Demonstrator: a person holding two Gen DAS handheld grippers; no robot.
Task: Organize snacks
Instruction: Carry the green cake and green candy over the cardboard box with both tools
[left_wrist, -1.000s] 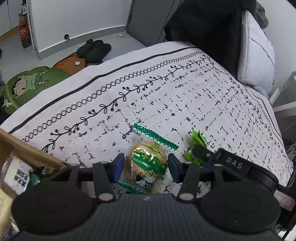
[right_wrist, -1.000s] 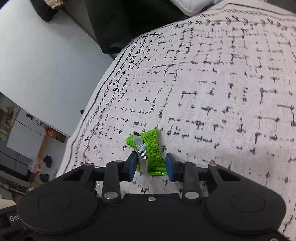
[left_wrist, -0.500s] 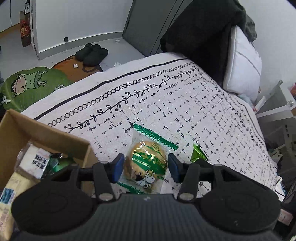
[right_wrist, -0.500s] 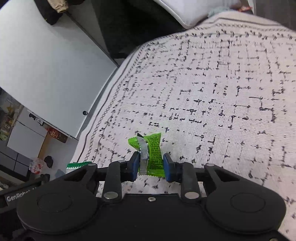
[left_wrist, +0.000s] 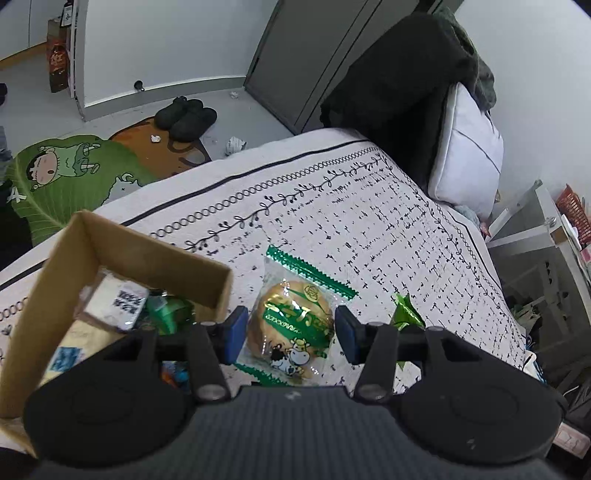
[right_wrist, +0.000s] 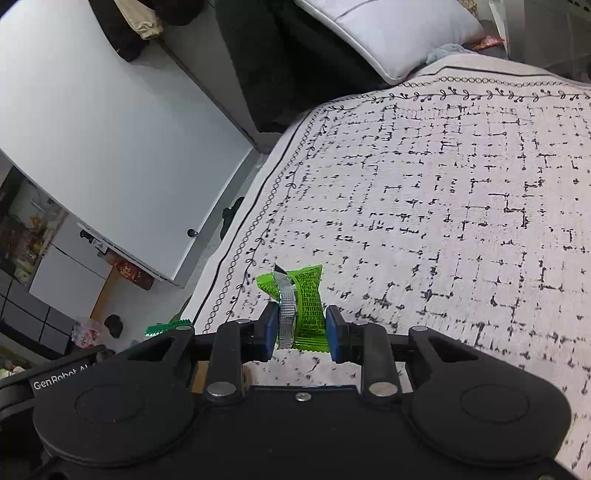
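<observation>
Left gripper (left_wrist: 290, 338): 2 blue pads (left_wrist: 233, 334) set either side of a clear-wrapped round cake packet (left_wrist: 291, 323) with green zigzag seals and a cow print. The packet sits between the pads; whether they press it cannot be told, a slight gap showing on each side.

Cardboard box (left_wrist: 218, 280): just left of that gripper, open-topped, resting on the bedspread (left_wrist: 369, 221). It holds a white packet with black lettering (left_wrist: 120, 301), green wrappers and other snacks partly hidden by the gripper body.

Small green packet (left_wrist: 404, 314): right of the cake, partly hidden behind the left gripper's right finger.

Right gripper (right_wrist: 301, 328): pads clamped on a bright green snack pouch (right_wrist: 308, 302) with a silver seam, held upright above the bedspread (right_wrist: 461, 221).

Farther off, left wrist view: cartoon floor mat (left_wrist: 70, 177), 1 pair of black slippers (left_wrist: 186, 116), a white pillow (left_wrist: 467, 155) against dark clothing at the bed's head.
</observation>
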